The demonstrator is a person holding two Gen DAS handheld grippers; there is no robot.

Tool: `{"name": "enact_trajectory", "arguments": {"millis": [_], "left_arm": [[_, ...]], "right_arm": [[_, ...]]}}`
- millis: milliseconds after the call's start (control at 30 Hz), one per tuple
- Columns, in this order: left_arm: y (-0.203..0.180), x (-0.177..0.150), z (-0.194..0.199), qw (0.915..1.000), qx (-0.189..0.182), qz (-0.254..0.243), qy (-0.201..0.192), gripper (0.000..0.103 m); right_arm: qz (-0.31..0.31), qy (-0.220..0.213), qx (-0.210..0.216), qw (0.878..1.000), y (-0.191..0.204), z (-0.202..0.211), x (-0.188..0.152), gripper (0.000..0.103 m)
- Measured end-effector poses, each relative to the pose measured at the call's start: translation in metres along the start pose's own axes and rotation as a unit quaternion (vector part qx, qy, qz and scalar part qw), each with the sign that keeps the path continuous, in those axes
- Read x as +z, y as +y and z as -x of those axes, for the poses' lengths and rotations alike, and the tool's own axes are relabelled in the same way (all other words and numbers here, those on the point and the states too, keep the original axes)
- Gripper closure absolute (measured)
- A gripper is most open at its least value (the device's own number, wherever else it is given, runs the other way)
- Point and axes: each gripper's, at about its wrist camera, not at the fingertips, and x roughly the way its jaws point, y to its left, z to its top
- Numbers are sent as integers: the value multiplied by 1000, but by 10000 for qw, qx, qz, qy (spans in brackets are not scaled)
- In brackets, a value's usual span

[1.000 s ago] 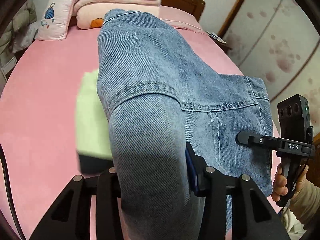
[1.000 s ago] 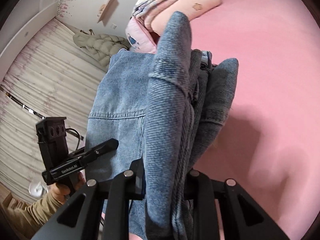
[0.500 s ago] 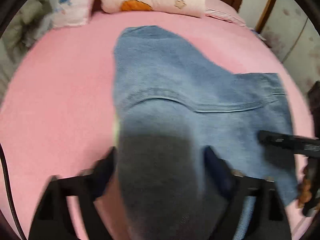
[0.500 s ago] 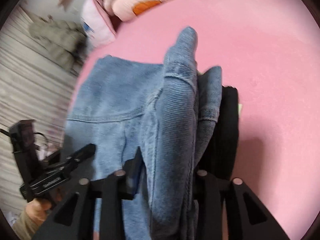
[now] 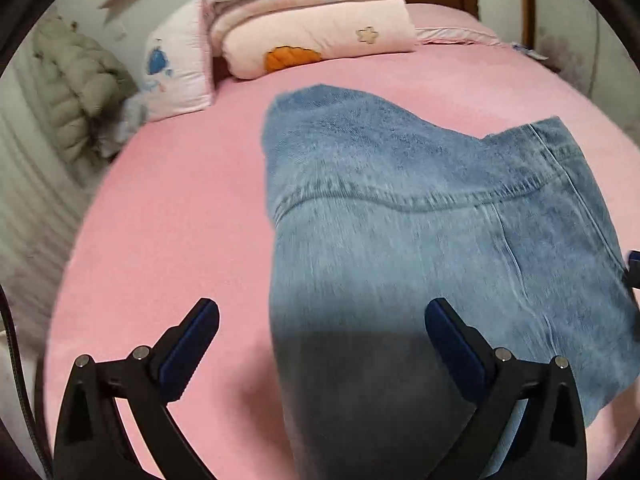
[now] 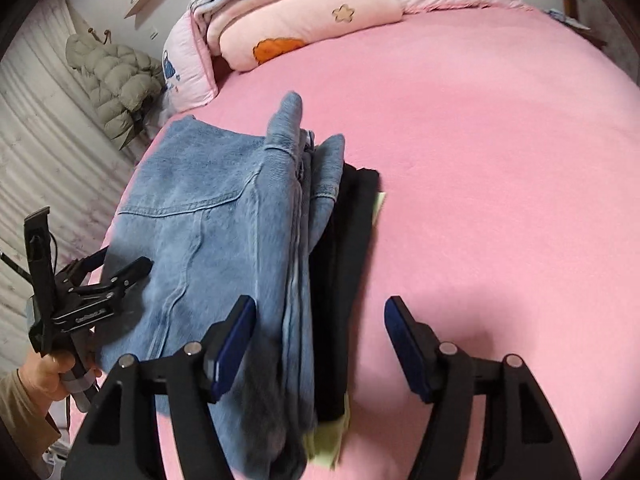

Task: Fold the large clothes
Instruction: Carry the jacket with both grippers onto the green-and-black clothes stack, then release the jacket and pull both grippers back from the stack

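Now both my grippers hang over the pink bed sheet (image 6: 500,160), and the folded denim garment (image 5: 400,248) lies on it as my landmark. My left gripper (image 5: 320,328) is opening, its jaws wide, one blue pad over bare sheet beyond the denim's left edge, the other above the cloth; neither presses on it. My right gripper (image 6: 320,320) is opening too, its jaws astride the denim's stacked right edge without pinching it. Under that edge lies a black garment (image 6: 348,248), with a pale green one (image 6: 328,440) peeking out below. Right of the denim the sheet runs smooth and open; beyond it sit a folded pink quilt (image 6: 304,12) and a pillow (image 5: 176,68). The denim is thick, faded blue, with a curved stitched seam and a rounded far corner. A hand (image 6: 52,372) grips my left tool's handle
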Motion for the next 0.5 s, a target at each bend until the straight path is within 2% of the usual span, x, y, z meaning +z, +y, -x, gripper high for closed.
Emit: {"name": "enact_trajectory", "arguments": {"millis": [67, 167, 333, 500], "left_arm": [[-4, -14, 23, 9999, 152, 68, -22, 1], [-14, -32, 62, 9999, 50, 136, 66, 1], [-32, -45, 136, 9981, -404, 467, 37, 1], [-49, -53, 233, 9912, -928, 943, -77, 1]], "right_arm": [[-7, 26, -39, 10000, 2, 19, -10, 37], [-70, 75, 0, 9999, 2, 48, -24, 37], [-108, -12, 54, 9999, 10, 116, -42, 37], [-94, -186, 106, 9997, 23, 198, -56, 37]]}}
